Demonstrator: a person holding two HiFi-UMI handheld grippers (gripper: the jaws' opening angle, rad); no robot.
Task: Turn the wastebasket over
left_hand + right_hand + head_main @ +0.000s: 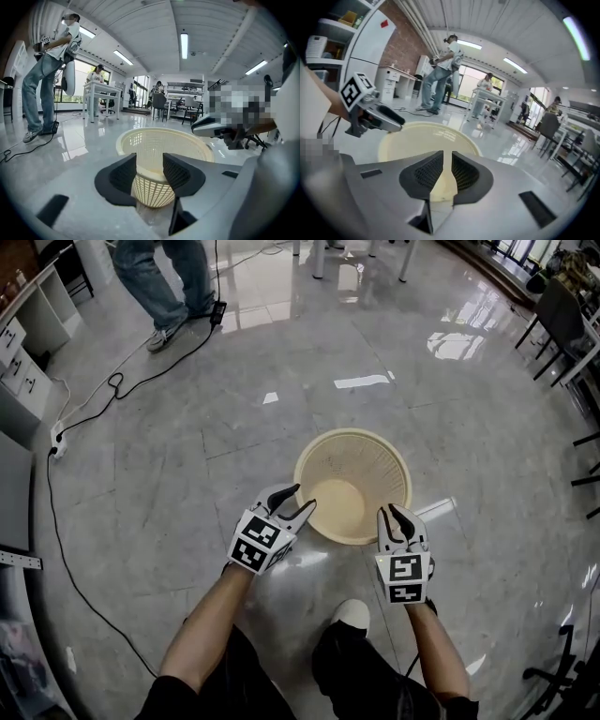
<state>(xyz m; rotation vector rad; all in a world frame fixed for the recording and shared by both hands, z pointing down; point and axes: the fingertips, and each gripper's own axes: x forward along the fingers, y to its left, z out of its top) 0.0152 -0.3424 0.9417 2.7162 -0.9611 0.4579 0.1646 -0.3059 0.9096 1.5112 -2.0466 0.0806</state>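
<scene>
Two jaws of the right gripper (447, 168) pinch the near rim (352, 541) of the basket (352, 465), almost closed. It stands mouth up on the floor (187, 456). The left gripper (149, 168) is half open beside the rim, holding nothing. It should grab the rim too, then both tip slowly.

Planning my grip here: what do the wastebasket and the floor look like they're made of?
Wastebasket: probably cream plastic, matte, judging by its moulded lattice wall. Floor: looks like polished grey stone or tile, glossy, with bright mirror-like reflections.
</scene>
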